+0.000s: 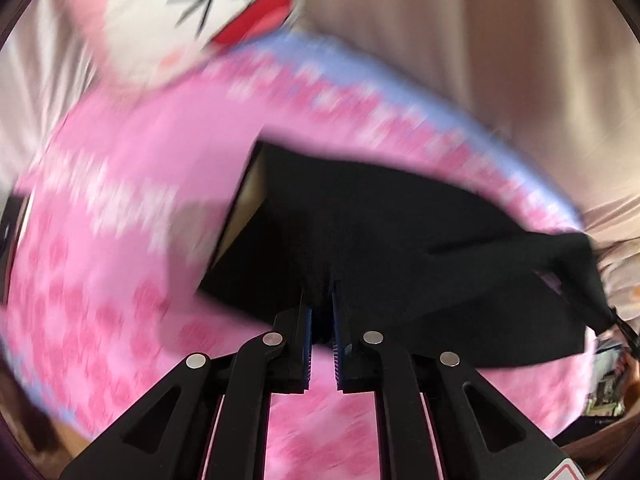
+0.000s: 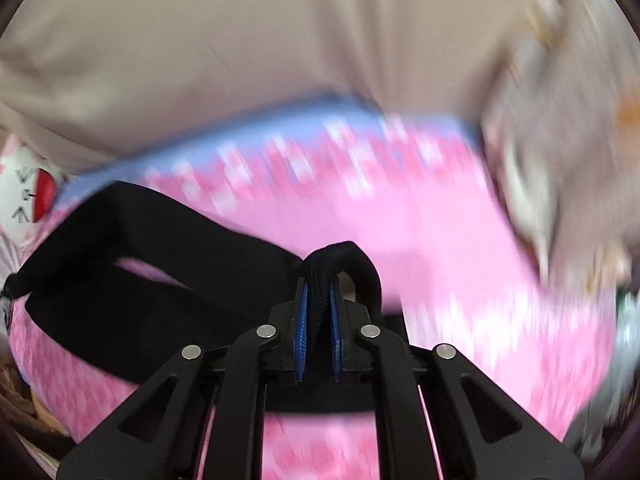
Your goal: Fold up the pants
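The black pants (image 1: 380,232) are lifted above a pink patterned blanket (image 1: 120,208). My left gripper (image 1: 320,300) is shut on the pants' edge; the cloth spreads away from its blue pads, with a corner stretched to the right. In the right wrist view my right gripper (image 2: 319,288) is shut on a bunched fold of the pants (image 2: 140,248), which loops over the fingertips and trails off to the left. The blanket (image 2: 400,232) lies beneath. Both views are blurred by motion.
A white plush toy with a red mouth (image 1: 208,8) lies at the blanket's far left end and shows in the right wrist view (image 2: 28,192). Beige curtain or sheet (image 2: 240,40) lies beyond the blanket's blue border. Grey crumpled fabric (image 2: 560,152) sits at the right.
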A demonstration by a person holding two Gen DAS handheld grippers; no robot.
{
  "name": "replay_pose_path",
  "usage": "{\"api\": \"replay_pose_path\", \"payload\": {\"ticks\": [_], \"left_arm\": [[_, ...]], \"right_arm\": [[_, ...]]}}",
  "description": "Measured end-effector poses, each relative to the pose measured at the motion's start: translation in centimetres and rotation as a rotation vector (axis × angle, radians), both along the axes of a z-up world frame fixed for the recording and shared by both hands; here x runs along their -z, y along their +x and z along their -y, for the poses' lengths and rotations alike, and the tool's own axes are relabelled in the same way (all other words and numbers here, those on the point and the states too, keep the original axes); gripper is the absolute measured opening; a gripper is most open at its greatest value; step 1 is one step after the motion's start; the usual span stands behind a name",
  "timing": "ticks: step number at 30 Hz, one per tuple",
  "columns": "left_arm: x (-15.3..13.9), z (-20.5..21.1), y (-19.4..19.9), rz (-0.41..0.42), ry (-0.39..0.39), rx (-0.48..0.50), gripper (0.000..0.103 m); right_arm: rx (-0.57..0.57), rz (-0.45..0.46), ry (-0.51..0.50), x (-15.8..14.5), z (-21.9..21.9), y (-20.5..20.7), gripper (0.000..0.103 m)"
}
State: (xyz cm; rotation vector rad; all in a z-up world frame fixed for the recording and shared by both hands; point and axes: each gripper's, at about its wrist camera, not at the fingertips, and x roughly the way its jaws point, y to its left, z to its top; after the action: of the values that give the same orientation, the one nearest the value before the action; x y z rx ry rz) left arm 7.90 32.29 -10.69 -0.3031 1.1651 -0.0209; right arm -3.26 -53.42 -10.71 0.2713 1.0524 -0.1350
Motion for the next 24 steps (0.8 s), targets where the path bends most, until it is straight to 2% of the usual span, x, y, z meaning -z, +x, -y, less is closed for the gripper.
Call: {"api": "replay_pose_path", "payload": {"ticks": [2, 3, 5, 7, 8, 9, 10, 12, 14, 15, 16, 17, 19, 22, 23, 24], "left_arm": [[2.6, -0.9, -0.3, -0.066, 0.011, -0.029, 0.011], [3.8, -1.3, -0.1, -0.099, 0.007, -0.036, 0.011], [4.1, -1.8, 0.3, -0.117, 0.037, -0.054, 0.021], [3.2, -2.4, 0.4, -0.096, 0.079, -0.063, 0.024], [2.8, -2.9, 0.5, -0.091, 0.089, -0.065, 0.030], [2.1, -3.5, 0.5, -0.084, 0.132, -0.081, 0.031], [1.5, -4.3, 0.6, -0.081, 0.179, -0.100, 0.033], [-0.1, -5.4, 0.7, -0.064, 0.225, -0.126, 0.033], [-2.2, -5.1, 0.7, -0.009, 0.223, -0.111, 0.033], [-3.4, -3.8, 1.0, 0.025, 0.229, -0.073, 0.033], [-4.0, -2.4, 1.5, 0.044, 0.235, -0.034, 0.041], [-4.4, -0.9, 1.8, 0.061, 0.238, 0.003, 0.055], [-4.1, 3.0, 2.7, 0.070, 0.220, 0.055, 0.063], [-1.4, 8.2, 3.0, 0.017, 0.162, 0.126, 0.063], [0.0, 10.0, 2.9, -0.020, 0.139, 0.145, 0.063], [0.9, 10.9, 2.7, -0.044, 0.133, 0.153, 0.063]], "right_arm": [[0.074, -0.109, 0.009, 3.1, 0.6, -2.2, 0.020], [0.107, -0.126, 0.012, 3.7, 1.0, -2.9, 0.024], [0.193, -0.127, -0.003, 3.7, 1.3, -4.9, 0.031], [0.246, -0.086, -0.025, 2.4, 1.2, -6.6, 0.048], [0.276, -0.058, -0.059, 1.5, 1.1, -7.6, 0.066], [0.306, -0.038, -0.095, 0.6, 1.0, -8.4, 0.075], [0.326, -0.024, -0.100, 0.1, 1.1, -9.0, 0.075], [0.397, 0.018, -0.061, -0.7, 1.6, -10.1, 0.075], [0.429, 0.070, -0.033, -1.6, 1.7, -10.4, 0.075], [0.431, 0.093, -0.016, -2.0, 1.4, -10.2, 0.076], [0.431, 0.115, 0.005, -2.0, 1.5, -9.7, 0.076], [0.439, 0.128, 0.027, -1.8, 1.7, -8.9, 0.081], [0.445, 0.110, 0.042, -1.5, 1.8, -7.7, 0.085], [0.439, 0.016, 0.071, 1.1, 2.2, -4.5, 0.085], [0.422, -0.029, 0.077, 2.1, 2.1, -3.5, 0.082], [0.379, -0.065, 0.095, 2.9, 2.0, -2.5, 0.046]]}}
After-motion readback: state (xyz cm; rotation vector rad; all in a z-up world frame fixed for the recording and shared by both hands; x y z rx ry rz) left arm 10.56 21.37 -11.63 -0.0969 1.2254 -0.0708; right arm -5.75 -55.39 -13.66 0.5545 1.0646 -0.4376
